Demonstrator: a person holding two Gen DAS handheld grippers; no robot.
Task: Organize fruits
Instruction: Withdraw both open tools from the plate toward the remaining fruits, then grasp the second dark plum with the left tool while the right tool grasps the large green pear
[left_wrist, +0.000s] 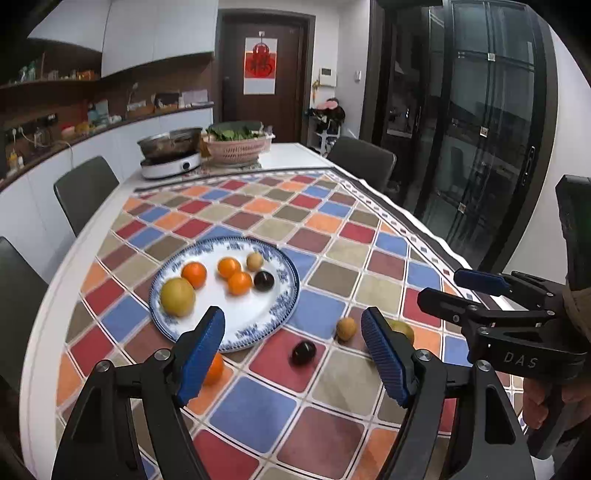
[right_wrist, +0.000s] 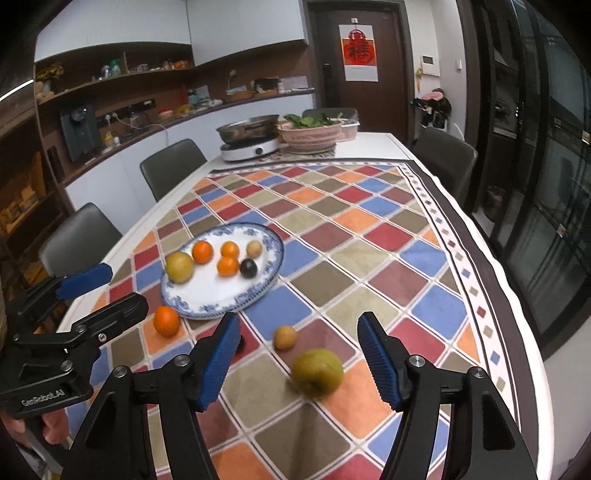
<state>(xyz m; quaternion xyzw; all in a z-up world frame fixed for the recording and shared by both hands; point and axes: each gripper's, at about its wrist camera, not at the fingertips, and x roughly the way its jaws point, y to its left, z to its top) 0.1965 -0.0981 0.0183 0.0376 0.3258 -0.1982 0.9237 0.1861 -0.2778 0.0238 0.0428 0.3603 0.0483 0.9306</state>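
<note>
4 fruits remain on the desk (right_wrist: 369, 206) beside the plate (right_wrist: 273, 266). Both tools, left (left_wrist: 293, 350) and right (right_wrist: 299, 354), gape wide and empty. We should centre the right tool over the green pear (right_wrist: 317, 372), closing gently so it cannot roll.

My two wrist cameras sit side by side, close above the worktop (left_wrist: 325, 177), both angled downward towards the far door (right_wrist: 360, 74); both see the plate (left_wrist: 236, 334)

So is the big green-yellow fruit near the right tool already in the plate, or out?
Out. The green-yellow fruit lies on the checked tablecloth, apart from the plate, in front of the open right tool, not gripped.
</note>
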